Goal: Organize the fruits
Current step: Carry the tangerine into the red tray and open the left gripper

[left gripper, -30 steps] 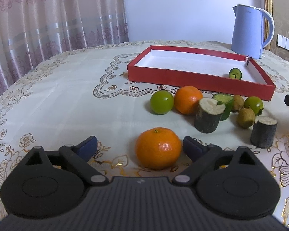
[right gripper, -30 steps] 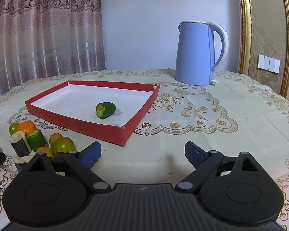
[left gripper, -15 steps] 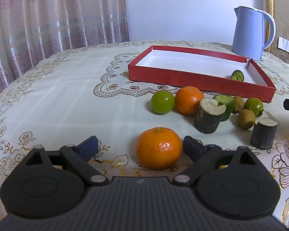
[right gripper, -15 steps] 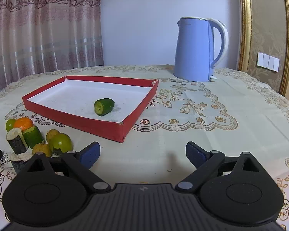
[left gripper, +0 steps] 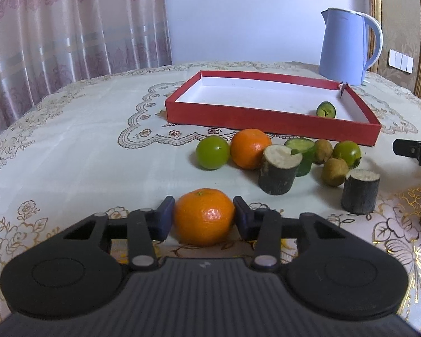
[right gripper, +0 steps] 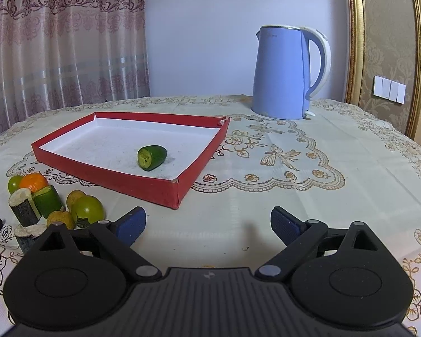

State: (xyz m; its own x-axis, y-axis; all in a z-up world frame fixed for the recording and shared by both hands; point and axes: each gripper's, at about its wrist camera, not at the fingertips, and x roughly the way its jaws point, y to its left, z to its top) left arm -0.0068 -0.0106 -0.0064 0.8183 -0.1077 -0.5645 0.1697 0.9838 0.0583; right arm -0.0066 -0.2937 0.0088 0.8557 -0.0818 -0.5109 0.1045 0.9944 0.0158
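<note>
The left gripper (left gripper: 203, 217) is clamped on the orange (left gripper: 204, 215); the right gripper (right gripper: 207, 224) stands apart, holding nothing. The round orange may slip out during lifting if the squeeze is weak.

Soft even daylight, both views, coming through the sheer pink patterned curtain (left gripper: 70, 36) on the left. Bright enough, no harsh shadows; faint soft shadows under the fruit. Small white glare spot on the round glossy orange mandarin (left gripper: 204, 215). Pale lilac wall (right gripper: 199, 28) slightly colour-cast, bluish. Strong fisheye bending at edges: gold picture-frame moulding (right gripper: 359, 42) curves, dark vignette in corners. Focus sharp throughout, slight softness on the near black plastic gripper body (left gripper: 205, 295).
</note>
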